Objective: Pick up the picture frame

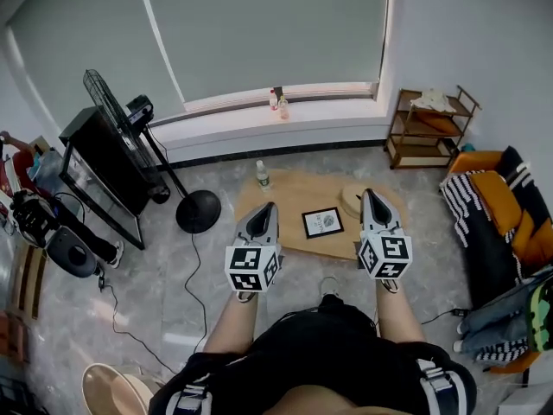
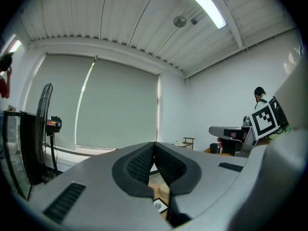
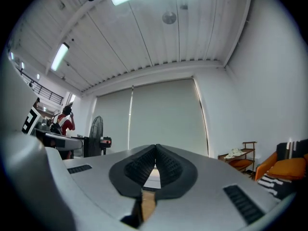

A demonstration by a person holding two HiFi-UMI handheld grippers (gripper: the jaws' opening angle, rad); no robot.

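Note:
A small black picture frame [image 1: 323, 222] with a white mat lies flat on a low wooden table [image 1: 294, 195] in the head view. My left gripper [image 1: 263, 207] hovers at the frame's left, shut and empty. To the frame's right my right gripper [image 1: 373, 199] is held level, also shut with nothing in it. In the left gripper view the closed tips [image 2: 154, 146] meet, and a corner of the frame [image 2: 159, 205] shows through the gap below them. The right gripper view shows its tips [image 3: 155, 148] pressed together, with only a strip of the wooden table [image 3: 148, 204] below.
A clear bottle [image 1: 262, 175] stands on the table's left end and a round wooden piece [image 1: 352, 199] lies at its right. A standing fan [image 1: 130, 128] with a round base [image 1: 199, 211] is at the left, a wooden shelf [image 1: 429, 128] at back right, an orange sofa [image 1: 497, 210] at right.

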